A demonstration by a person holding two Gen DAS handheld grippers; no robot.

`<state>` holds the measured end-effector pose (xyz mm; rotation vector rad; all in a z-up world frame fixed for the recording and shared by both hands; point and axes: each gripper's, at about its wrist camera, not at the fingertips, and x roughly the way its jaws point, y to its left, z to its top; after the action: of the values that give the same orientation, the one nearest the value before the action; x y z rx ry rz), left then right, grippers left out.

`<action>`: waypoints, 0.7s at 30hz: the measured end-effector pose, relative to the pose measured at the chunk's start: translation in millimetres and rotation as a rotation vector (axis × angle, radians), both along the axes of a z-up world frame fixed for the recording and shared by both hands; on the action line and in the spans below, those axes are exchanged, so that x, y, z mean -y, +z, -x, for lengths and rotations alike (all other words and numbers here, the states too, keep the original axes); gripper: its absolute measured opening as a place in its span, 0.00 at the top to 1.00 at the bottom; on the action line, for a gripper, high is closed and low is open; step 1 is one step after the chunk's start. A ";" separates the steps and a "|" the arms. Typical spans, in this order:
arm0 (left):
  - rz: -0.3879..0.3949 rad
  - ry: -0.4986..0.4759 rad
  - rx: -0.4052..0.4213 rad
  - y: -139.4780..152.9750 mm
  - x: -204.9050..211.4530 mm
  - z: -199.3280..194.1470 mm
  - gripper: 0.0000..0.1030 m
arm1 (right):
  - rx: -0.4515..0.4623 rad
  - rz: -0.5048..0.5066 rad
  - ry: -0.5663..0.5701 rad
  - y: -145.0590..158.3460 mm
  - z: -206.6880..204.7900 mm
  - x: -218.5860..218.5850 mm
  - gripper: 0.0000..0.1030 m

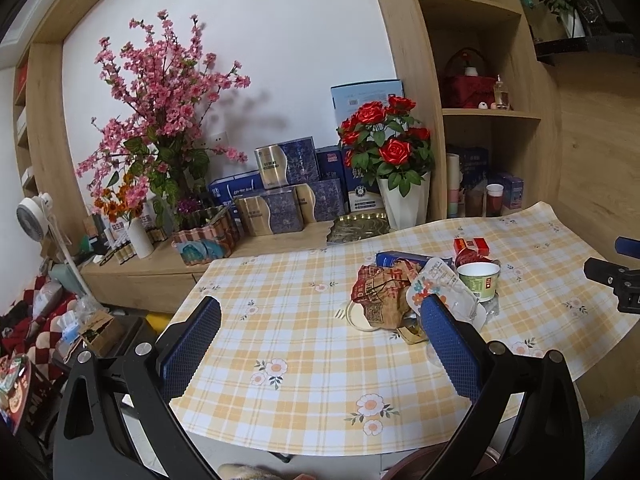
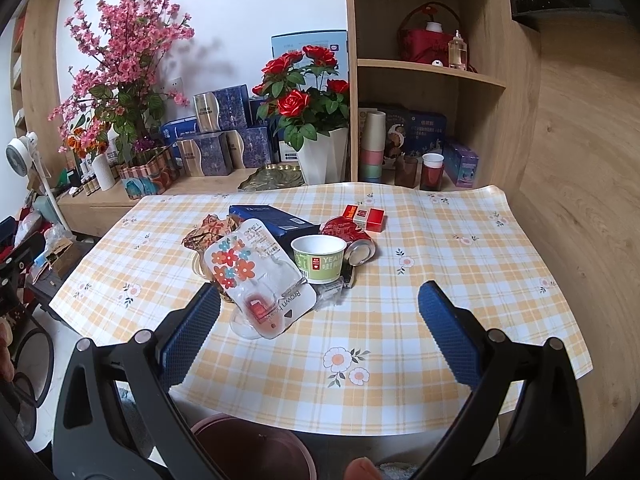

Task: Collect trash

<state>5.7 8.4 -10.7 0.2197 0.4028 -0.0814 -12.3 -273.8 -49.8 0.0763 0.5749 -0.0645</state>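
**Trash still heaped on tabletop, both grippers empty**

Tabletop (image 2: 460,280) under yellow plaid cloth carries the whole pile; nothing looks collected yet. A dark red bin (image 2: 252,444) sits below the near edge, rim partly in view; contents not visible. Judged: task at or near its start, every piece still to go.

Pile sits mid-table, toward the left edge in the right wrist view. Largest to smallest: blue box (image 2: 276,220) at the back; crumpled brown wrapper (image 1: 380,288) on the left; clear plastic pack with flower print (image 2: 260,280) tilted at the front, nearest the near edge; green paper cup (image 2: 320,258) upright just right of it; red lid (image 2: 342,230) behind the cup; red cigarette pack (image 2: 366,216) toward the far edge; crushed can (image 2: 360,252) touching the cup's right side.

Right gripper (image 2: 320,300): jaws spread wide, holding nothing; plastic pack lies just inside its left finger. Left gripper (image 1: 320,312): jaws likewise released, empty; pile sits beyond its right finger.
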 end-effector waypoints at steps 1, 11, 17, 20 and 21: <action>-0.007 -0.001 0.011 -1.6 0.0 -0.4 0.05 | 0.007 0.001 -0.005 -1.6 -0.1 0.3 0.05; 0.024 0.000 0.017 -33.7 -14.3 -30.2 0.05 | -0.007 0.019 0.076 -38.4 -37.7 -19.4 0.05; 0.031 0.023 0.035 -55.0 -24.7 -54.2 0.05 | -0.103 0.247 0.170 -81.0 -84.2 -70.2 0.05; 0.059 0.034 0.000 -67.3 -32.2 -69.5 0.05 | -0.132 0.345 0.199 -104.6 -105.4 -90.0 0.05; 0.077 0.038 -0.007 -70.6 -35.0 -73.1 0.05 | -0.136 0.379 0.206 -113.1 -112.0 -96.8 0.05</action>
<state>78.7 43.4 -81.3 0.1360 0.4104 -0.0602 99.7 -177.0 -162.9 -0.3582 0.6943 0.0223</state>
